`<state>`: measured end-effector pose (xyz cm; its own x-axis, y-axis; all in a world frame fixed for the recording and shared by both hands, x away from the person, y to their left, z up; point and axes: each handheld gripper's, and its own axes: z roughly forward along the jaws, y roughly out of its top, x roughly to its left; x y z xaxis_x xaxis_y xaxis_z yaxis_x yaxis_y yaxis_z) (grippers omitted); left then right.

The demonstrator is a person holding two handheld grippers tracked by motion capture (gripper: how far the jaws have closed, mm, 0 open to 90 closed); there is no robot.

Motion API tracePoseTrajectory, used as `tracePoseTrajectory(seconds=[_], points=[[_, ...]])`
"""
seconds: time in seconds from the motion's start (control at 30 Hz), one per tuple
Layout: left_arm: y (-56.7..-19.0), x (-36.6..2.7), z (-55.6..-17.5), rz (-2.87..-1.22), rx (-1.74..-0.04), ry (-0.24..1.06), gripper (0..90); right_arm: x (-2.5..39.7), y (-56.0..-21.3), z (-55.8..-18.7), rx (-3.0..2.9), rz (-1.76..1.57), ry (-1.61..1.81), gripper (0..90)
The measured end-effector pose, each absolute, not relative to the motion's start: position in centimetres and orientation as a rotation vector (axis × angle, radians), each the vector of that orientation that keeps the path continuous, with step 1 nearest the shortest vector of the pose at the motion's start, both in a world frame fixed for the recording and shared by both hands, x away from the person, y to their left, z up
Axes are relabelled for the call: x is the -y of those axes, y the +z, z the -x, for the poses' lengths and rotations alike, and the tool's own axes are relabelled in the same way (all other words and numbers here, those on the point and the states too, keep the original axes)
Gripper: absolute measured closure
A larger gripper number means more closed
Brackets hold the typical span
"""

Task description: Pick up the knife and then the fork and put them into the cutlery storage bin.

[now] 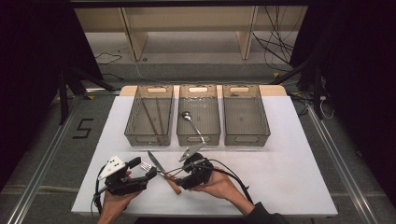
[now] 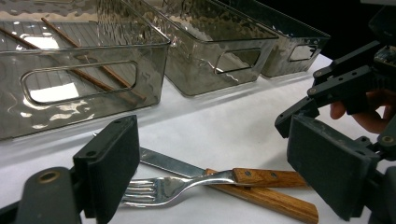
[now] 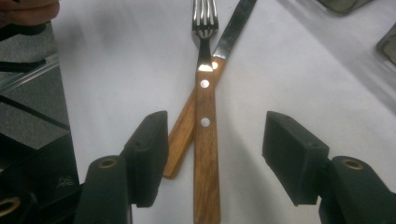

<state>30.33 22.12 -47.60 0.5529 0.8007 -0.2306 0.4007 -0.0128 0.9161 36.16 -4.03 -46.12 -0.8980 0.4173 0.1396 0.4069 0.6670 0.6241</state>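
The fork (image 3: 206, 116) lies crossed over the knife (image 3: 224, 46) on the table (image 1: 280, 172), near our edge. We judge the sorting partly done: chopsticks (image 1: 154, 116) and a spoon (image 1: 192, 123) sit in bins, these two remain. Our right tongs (image 3: 212, 156), spread wide, straddle the fork handle; our left tongs (image 2: 212, 168) flank both, also apart.

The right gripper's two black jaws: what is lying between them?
In the right gripper view, the fork's wooden handle lies between the open jaws of the right gripper, untouched, crossing over the knife on the white table.
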Motion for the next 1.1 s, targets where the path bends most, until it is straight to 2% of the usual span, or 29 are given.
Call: tracePoseTrajectory(seconds=[0.73, 0.97, 1.1], points=[[-47.7, -22.0, -30.3, -1.635, -1.031, 0.427, 16.8, 2.6, -48.0, -35.6, -2.854, -0.644, 0.880, 60.7], [-47.7, -22.0, -30.4, -1.635, -1.034, 0.428, 16.8, 2.3, -48.2, -35.4, -2.823, -0.611, 0.833, 72.0], [-47.7, -22.0, -30.4, -1.639, -1.033, 0.428, 16.8, 2.2, -48.1, -35.2, -2.814, -0.599, 0.818, 75.0]])
